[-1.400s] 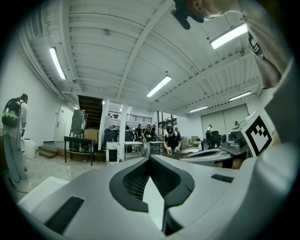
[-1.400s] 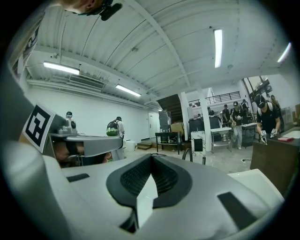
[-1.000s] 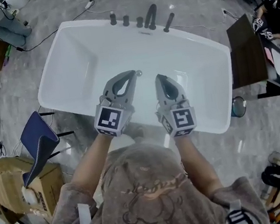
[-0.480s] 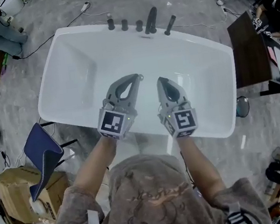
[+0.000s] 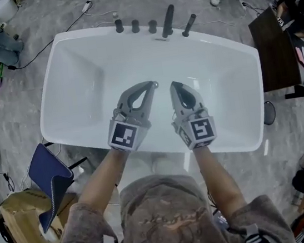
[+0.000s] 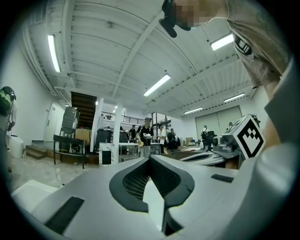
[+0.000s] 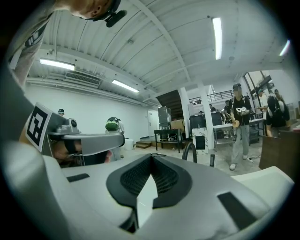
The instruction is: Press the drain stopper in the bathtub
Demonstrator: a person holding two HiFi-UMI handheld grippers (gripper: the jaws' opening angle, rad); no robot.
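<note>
Head view: white bathtub (image 5: 73,42); stopper (image 5: 155,84) lay mid-floor, by the tip of the left gripper (image 5: 148,86); right gripper (image 5: 174,86) hovered alongside. Left gripper view: jaws met, gripping nothing. Right gripper view: jaws likewise met, gripping nothing.

Floor: grey marbled stone (image 5: 10,110).
Ceiling: white, ribbed (image 6: 108,56), with long strip lights (image 6: 52,53).
Walls: plain white (image 7: 93,115).
Furniture: dark table (image 5: 274,50); blue chair (image 5: 50,174) beside a cardboard box (image 5: 20,221).
</note>
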